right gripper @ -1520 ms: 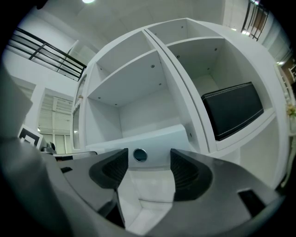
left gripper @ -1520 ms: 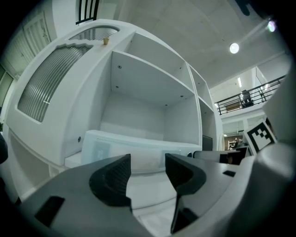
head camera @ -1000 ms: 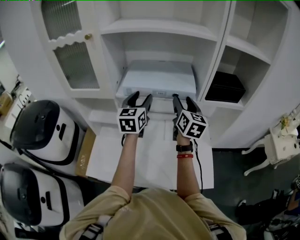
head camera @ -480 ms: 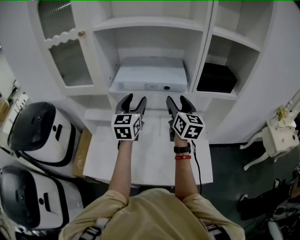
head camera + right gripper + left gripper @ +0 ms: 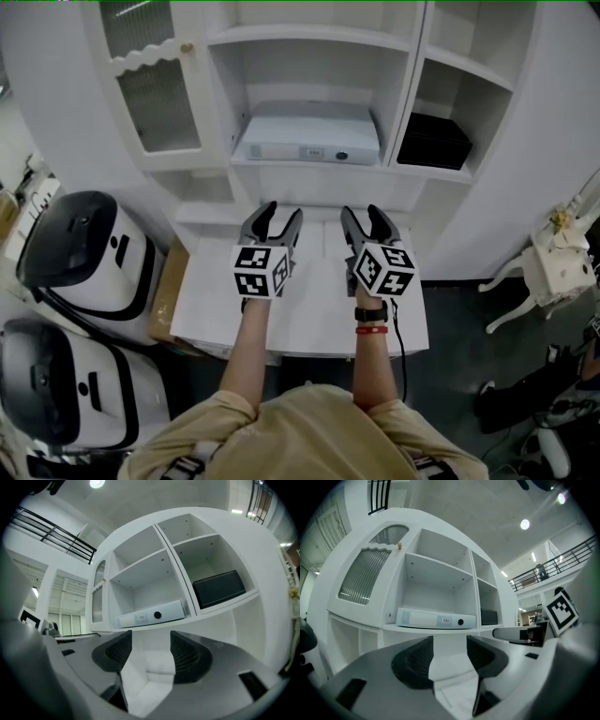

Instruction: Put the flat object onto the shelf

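Note:
The flat object is a white binder (image 5: 307,141) with a dark ring hole on its spine. It lies flat on the middle shelf (image 5: 309,170) of the white cabinet, also seen as the binder (image 5: 436,619) and the binder (image 5: 150,614) in the gripper views. My left gripper (image 5: 281,214) hovers over the white table (image 5: 300,305), short of the shelf; its jaws are closing slightly with nothing between them (image 5: 450,651). Beside it my right gripper (image 5: 363,214) stands open and empty (image 5: 151,648). Neither touches the binder.
A black box (image 5: 434,142) fills the right-hand compartment. A ribbed glass door (image 5: 155,94) closes the left one. Two white-and-black machines (image 5: 70,253) and a cardboard piece (image 5: 164,300) stand left of the table. A small white stand (image 5: 562,277) is at the right.
Both grippers have drawn back from the shelf toward me, away from the binder, which stays on the shelf. The head view shifted a little.

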Available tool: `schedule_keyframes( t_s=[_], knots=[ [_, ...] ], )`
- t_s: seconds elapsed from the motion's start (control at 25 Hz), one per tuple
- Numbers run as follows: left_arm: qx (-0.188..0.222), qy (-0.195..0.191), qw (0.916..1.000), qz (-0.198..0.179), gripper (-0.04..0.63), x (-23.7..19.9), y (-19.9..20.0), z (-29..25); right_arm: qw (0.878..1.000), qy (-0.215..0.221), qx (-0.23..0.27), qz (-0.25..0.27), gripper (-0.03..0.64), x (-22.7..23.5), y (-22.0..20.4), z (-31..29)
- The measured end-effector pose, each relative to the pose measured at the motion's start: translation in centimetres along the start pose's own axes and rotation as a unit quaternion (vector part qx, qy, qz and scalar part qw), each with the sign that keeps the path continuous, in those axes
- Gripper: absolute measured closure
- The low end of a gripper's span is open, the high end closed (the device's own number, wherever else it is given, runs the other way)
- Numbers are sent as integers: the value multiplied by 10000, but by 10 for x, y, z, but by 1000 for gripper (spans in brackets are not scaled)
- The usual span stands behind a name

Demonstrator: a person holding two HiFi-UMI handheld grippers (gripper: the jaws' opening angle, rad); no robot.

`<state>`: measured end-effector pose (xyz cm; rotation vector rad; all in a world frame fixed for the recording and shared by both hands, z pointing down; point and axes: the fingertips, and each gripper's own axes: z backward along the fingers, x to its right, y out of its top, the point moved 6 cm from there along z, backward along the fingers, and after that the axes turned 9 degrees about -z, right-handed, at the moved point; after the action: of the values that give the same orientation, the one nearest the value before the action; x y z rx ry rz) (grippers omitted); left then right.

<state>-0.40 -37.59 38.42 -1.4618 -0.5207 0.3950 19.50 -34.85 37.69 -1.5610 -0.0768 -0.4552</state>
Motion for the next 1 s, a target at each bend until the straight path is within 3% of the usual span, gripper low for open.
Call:
schedule_keyframes(
  t_s=[0.48,1.0],
  knots=[
    [-64,67,10000,-2,399,3,-18,87,9996,-58,-254,96,394,-41,-42,60],
    [-422,214,9988,-102,514,8,-55,157,9988,-200,-401,219,531,-70,-82,113]
  ],
)
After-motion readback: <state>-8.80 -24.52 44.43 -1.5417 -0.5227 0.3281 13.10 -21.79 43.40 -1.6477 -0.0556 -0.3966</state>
